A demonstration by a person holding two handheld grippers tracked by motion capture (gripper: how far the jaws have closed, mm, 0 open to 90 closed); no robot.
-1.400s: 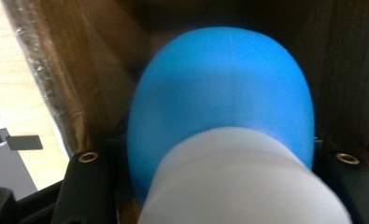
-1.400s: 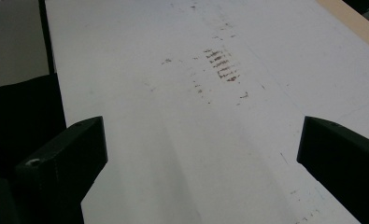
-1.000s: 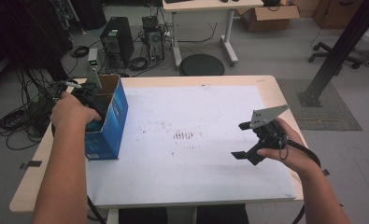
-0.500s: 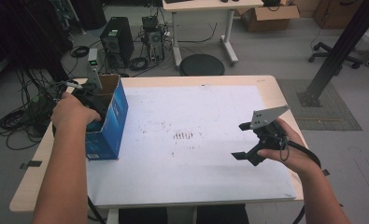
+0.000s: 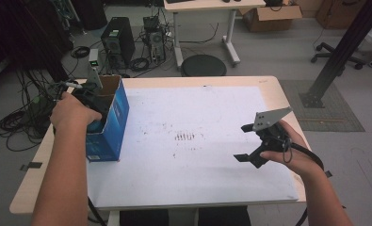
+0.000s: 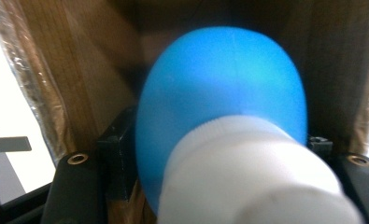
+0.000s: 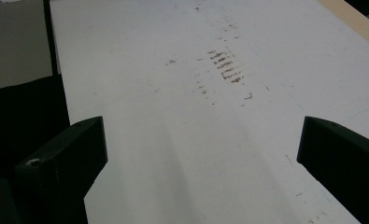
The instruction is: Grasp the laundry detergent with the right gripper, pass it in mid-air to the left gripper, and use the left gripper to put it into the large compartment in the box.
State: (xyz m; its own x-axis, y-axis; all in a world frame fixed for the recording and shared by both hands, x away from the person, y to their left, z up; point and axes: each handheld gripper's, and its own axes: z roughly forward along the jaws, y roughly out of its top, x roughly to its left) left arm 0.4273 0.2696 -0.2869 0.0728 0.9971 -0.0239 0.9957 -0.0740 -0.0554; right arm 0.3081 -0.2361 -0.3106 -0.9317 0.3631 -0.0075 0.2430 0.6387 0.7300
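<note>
Left gripper [image 5: 87, 101] sunk into the open top of the blue cardboard box [image 5: 109, 123] at the left edge of the bench [image 5: 212, 103]; fingers just now easing apart, with the blue bottle [image 6: 222, 100] and its white cap [image 6: 252, 177] between them inside the brown box walls, contact of the pads not discernible. Right gripper [image 5: 249, 143] held above the white sheet [image 5: 198, 169] near the right edge, well apart from the box; fingers [image 7: 63, 158] spread wide, nothing between them.
</note>
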